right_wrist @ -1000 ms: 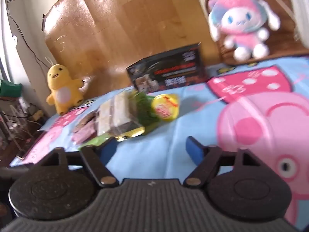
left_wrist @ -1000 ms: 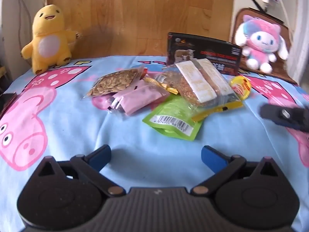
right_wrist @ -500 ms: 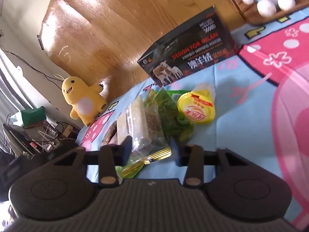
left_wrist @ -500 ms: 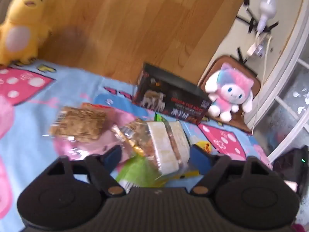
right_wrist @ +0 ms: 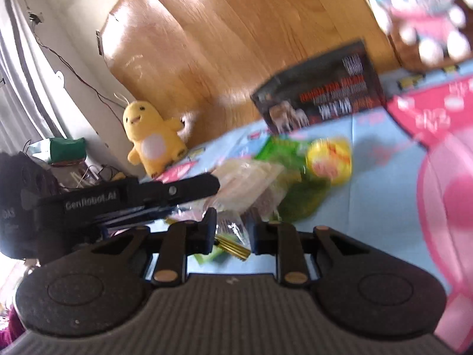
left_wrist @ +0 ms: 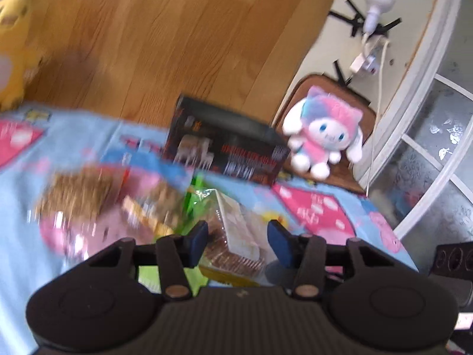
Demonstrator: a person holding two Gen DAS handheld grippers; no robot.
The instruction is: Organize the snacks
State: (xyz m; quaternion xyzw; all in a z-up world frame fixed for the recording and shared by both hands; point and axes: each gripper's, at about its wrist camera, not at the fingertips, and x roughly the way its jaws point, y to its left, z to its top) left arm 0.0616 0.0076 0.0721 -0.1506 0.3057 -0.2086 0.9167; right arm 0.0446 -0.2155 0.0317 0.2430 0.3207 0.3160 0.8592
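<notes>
A heap of snack packets lies on the blue cartoon blanket (left_wrist: 74, 148). My left gripper (left_wrist: 238, 244) is low over the heap. Its jaws are closing on either side of the clear packet (left_wrist: 236, 227) of brown and white bars, and no pad visibly presses it. My right gripper (right_wrist: 235, 233) is at the same packet's crinkly corner (right_wrist: 233, 229) by the gold strip (right_wrist: 233, 247). Its jaws are closing with that plastic between them. The left gripper's black body (right_wrist: 133, 195) shows at the left of the right wrist view. A green pouch (right_wrist: 298, 195) and a yellow jelly cup (right_wrist: 329, 159) lie just beyond.
A black printed box (left_wrist: 224, 151) stands behind the heap against the wooden board. A blurred seed packet (left_wrist: 79, 195) and a pink packet (left_wrist: 74, 233) lie at the left. A yellow plush (right_wrist: 150, 145) sits far left, a pink plush (left_wrist: 322, 136) far right.
Both grippers have come in from the near blanket onto the heap and their jaws have narrowed from wide apart. The left gripper has come into the right wrist view.
</notes>
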